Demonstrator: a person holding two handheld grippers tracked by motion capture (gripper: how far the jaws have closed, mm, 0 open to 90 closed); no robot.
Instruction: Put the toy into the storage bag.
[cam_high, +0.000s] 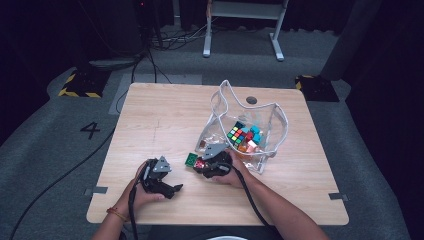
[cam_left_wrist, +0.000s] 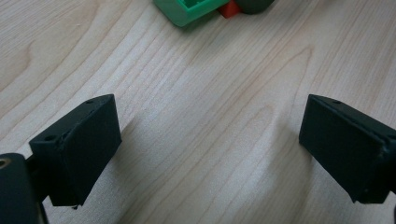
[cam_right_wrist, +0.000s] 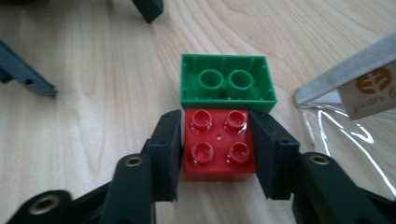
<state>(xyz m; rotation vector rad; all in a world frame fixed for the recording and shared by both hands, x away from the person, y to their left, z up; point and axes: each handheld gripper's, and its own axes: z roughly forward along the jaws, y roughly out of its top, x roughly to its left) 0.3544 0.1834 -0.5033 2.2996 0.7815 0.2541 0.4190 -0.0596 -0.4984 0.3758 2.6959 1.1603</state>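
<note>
Bottom centre of the right gripper view: the right gripper (cam_right_wrist: 218, 149) was clamped on a red four-stud brick (cam_right_wrist: 219, 143), one black pad flat against each side, brick resting on the wooden table (cam_right_wrist: 93, 112). Just above it in that frame, touching its far edge, a green brick (cam_right_wrist: 227, 83) lay flipped with its hollow underside and two tubes facing up. Right edge of the frame: corner of a clear plastic bag (cam_right_wrist: 345, 126) with a white tag, close to the bricks but not touching them.

Left gripper view: the left gripper (cam_left_wrist: 210, 144) was released, jaws wide at the lower left and lower right, bare table between them. Green brick (cam_left_wrist: 191, 9) and a sliver of the red one (cam_left_wrist: 229, 9) sat at the top centre edge, well clear of those jaws.

High view, lower centre: left gripper (cam_high: 172, 190) rested on the table in the left hand (cam_high: 142, 192), the right gripper (cam_high: 197, 162) just right of it in the right hand (cam_high: 235, 172), with the red brick (cam_high: 200, 164) and green brick (cam_high: 191, 159) at its tip. Farther up, centre right, the clear bag (cam_high: 270, 125) stood open, holding a Rubik's cube (cam_high: 236, 134) and small coloured blocks (cam_high: 252, 140), exact kinds too small to tell. Top of frame: grey carpet, cables, white frame legs (cam_high: 240, 15).
</note>
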